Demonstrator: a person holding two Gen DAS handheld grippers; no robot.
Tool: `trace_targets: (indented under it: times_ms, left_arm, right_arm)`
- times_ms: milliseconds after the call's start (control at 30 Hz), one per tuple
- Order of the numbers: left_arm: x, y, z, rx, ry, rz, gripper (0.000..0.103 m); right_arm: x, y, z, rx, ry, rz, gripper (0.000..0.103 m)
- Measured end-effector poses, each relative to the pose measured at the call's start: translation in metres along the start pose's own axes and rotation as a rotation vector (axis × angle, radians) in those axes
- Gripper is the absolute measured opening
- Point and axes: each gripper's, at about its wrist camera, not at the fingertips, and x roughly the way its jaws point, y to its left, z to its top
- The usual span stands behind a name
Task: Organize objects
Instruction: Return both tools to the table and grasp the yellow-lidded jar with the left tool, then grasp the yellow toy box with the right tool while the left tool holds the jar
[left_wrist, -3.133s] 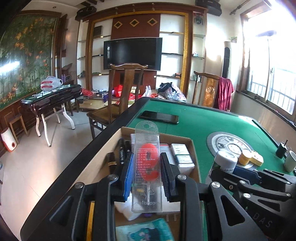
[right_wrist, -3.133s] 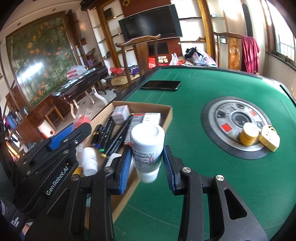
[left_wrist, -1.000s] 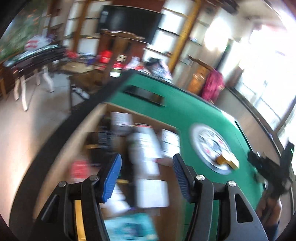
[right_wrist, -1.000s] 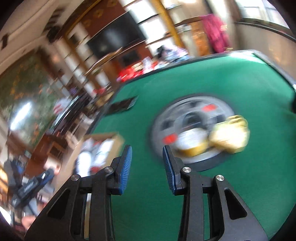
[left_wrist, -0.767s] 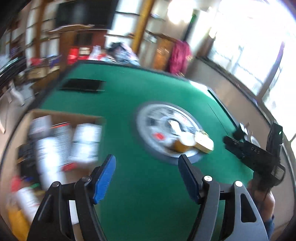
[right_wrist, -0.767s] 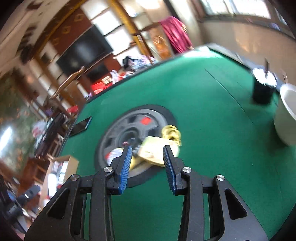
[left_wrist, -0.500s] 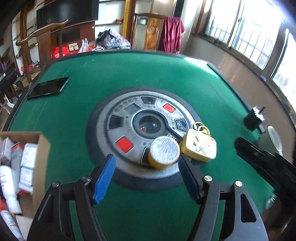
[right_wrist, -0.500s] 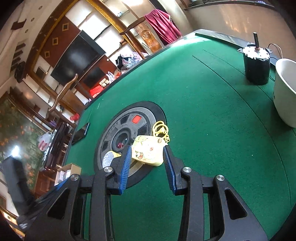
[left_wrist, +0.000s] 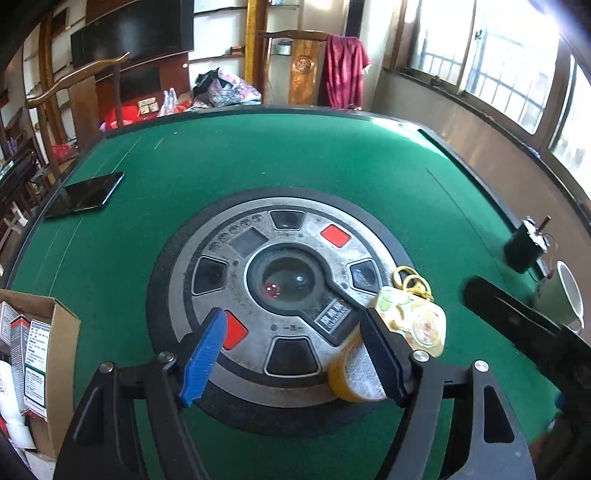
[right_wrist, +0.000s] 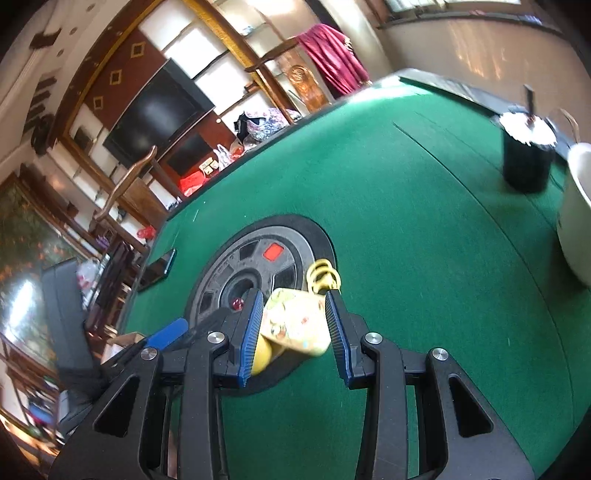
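Left wrist view is showing the left tool (left_wrist: 291, 347) hanging over the round dial (left_wrist: 280, 291) in the middle of the green counter (left_wrist: 332, 166). Its jaws are standing wide apart and holding nothing, and they have just been opening more. Only the dial is lying between them. The yellow jar (left_wrist: 354, 373) is not sitting in that gap. It is standing just past the right finger, partly hiding behind it, so this tool is needing to slide to its right before it can close on the jar.

The charm (left_wrist: 413, 321), a flat yellow thing with rings on its far end, is leaning against the jar on the side away from this tool. In the right wrist view, the right tool (right_wrist: 295, 332) is sitting much closer to it. Its jaws are only a little apart, and the charm (right_wrist: 295, 325) is lying right in the gap with its rings pointing away. I cannot tell if the pads are pressing on it yet. The jar (right_wrist: 264, 354) is peeking out just by the left finger.

So I am thinking the right tool is going for the charm and the left one for the jar. The box (left_wrist: 55, 354) is waiting off to the left of the left tool.
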Motion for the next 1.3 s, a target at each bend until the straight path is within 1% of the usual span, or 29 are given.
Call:
trace_targets:
  times_ms: [133, 200, 267, 367, 467, 500, 533, 567, 600, 700, 800, 933, 967, 1000, 1067, 1100, 1167, 1300]
  left_arm:
    - [-0.005, -0.006, -0.001, 0.025, -0.012, -0.032, 0.075]
    - [-0.005, -0.012, -0.001, 0.046, -0.01, -0.033, 0.075]
    - [-0.004, -0.018, -0.002, 0.066, -0.006, -0.042, 0.075]
    - [-0.001, -0.029, -0.008, 0.105, 0.004, -0.043, 0.075]
    - [0.003, -0.035, -0.014, 0.139, -0.006, -0.012, 0.074]
    - [0.005, -0.035, -0.015, 0.142, 0.002, 0.002, 0.073]
    - [0.008, -0.034, -0.016, 0.142, 0.013, 0.007, 0.062]
    - [0.011, -0.031, -0.018, 0.138, 0.028, 0.003, 0.039]
    - [0.014, -0.027, -0.02, 0.133, 0.047, 0.014, 0.04]
    - [0.007, -0.011, -0.025, 0.1, 0.033, 0.021, 0.04]
    - [-0.001, 0.007, -0.032, 0.068, 0.033, 0.038, 0.04]
    - [-0.01, 0.033, -0.038, 0.014, 0.03, 0.062, 0.04]
    - [-0.011, 0.04, -0.039, 0.002, 0.03, 0.063, 0.04]
    - [-0.013, 0.046, -0.039, -0.013, 0.027, 0.061, 0.04]
    - [-0.013, 0.055, -0.04, -0.03, 0.023, 0.066, 0.04]
    - [-0.013, 0.058, -0.04, -0.039, 0.023, 0.066, 0.04]
    - [-0.012, 0.062, -0.04, -0.059, 0.024, 0.061, 0.04]
    - [-0.009, 0.061, -0.041, -0.057, 0.017, 0.065, 0.04]
  right_arm:
    - [0.014, -0.011, 0.003, 0.038, 0.031, 0.011, 0.035]
    - [0.017, -0.019, 0.004, 0.071, 0.039, 0.017, 0.035]
    - [0.017, -0.026, 0.005, 0.106, 0.038, 0.013, 0.035]
    - [0.014, -0.03, 0.003, 0.126, 0.033, 0.011, 0.035]
    - [0.012, -0.028, 0.003, 0.109, 0.031, -0.001, 0.035]
    - [0.012, -0.026, 0.003, 0.101, 0.031, -0.001, 0.035]
    - [0.012, -0.024, 0.003, 0.089, 0.032, -0.003, 0.035]
    - [0.012, -0.021, 0.003, 0.073, 0.03, -0.013, 0.035]
    - [0.012, -0.02, 0.003, 0.061, 0.028, -0.019, 0.035]
    - [0.017, -0.016, 0.004, 0.034, 0.028, -0.016, 0.035]
    - [0.03, -0.013, 0.003, -0.005, 0.056, -0.026, 0.035]
    - [0.046, -0.008, -0.001, -0.042, 0.112, 0.001, 0.035]
    - [0.046, -0.004, -0.002, -0.061, 0.126, 0.005, 0.035]
    - [0.045, 0.0, -0.004, -0.072, 0.146, 0.011, 0.038]
    - [0.043, 0.01, -0.011, -0.095, 0.213, 0.054, 0.039]
    - [0.04, 0.016, -0.016, -0.114, 0.231, 0.075, 0.039]
    - [0.038, 0.029, -0.023, -0.17, 0.222, 0.037, 0.039]
    - [0.042, 0.053, -0.032, -0.295, 0.201, -0.036, 0.039]
